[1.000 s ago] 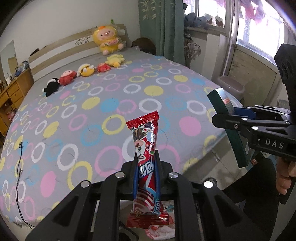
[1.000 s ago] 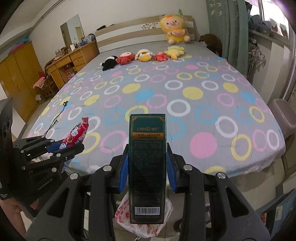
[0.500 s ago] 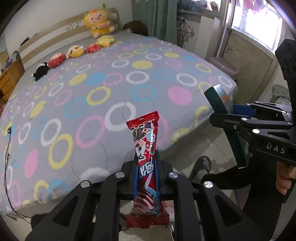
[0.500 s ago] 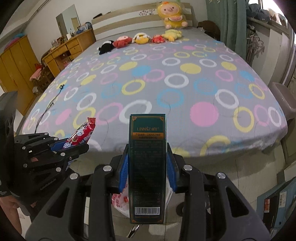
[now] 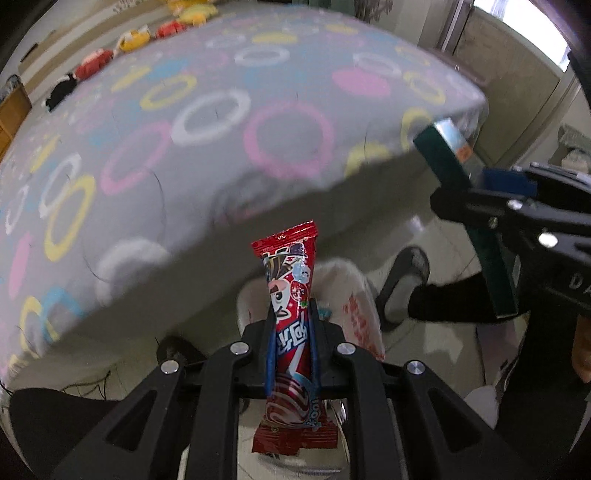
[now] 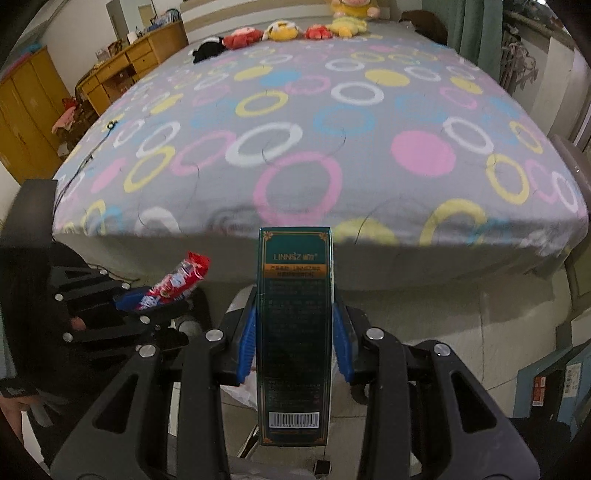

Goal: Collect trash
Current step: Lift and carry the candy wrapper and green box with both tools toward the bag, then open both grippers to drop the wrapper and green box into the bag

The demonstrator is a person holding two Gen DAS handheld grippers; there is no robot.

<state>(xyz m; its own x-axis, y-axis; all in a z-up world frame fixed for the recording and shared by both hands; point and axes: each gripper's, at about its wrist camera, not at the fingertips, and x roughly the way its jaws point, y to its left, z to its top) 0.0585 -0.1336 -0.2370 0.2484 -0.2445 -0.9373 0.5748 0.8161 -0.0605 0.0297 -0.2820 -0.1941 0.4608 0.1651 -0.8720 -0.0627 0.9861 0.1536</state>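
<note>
My left gripper (image 5: 291, 325) is shut on a red snack wrapper (image 5: 290, 291), which stands upright between the fingers; the wrapper also shows in the right wrist view (image 6: 177, 282). My right gripper (image 6: 295, 325) is shut on a tall dark green carton (image 6: 295, 332), also seen at the right of the left wrist view (image 5: 465, 206). Both grippers hang over the floor in front of the bed's foot. A white plastic bag with red print (image 5: 354, 295) lies open on the floor just beyond and below the left gripper; the carton hides most of it in the right wrist view.
The bed with a grey ring-patterned cover (image 6: 314, 122) fills the space ahead, plush toys (image 6: 280, 31) at its head. A person's foot in a slipper (image 5: 402, 277) stands by the bag. Wooden drawers (image 6: 125, 62) stand left; a box (image 6: 554, 384) stands right on the floor.
Both grippers have tilted downward and moved back from over the bed toward the floor. The white bag has come into view beneath the left gripper. Both holds are unchanged.
</note>
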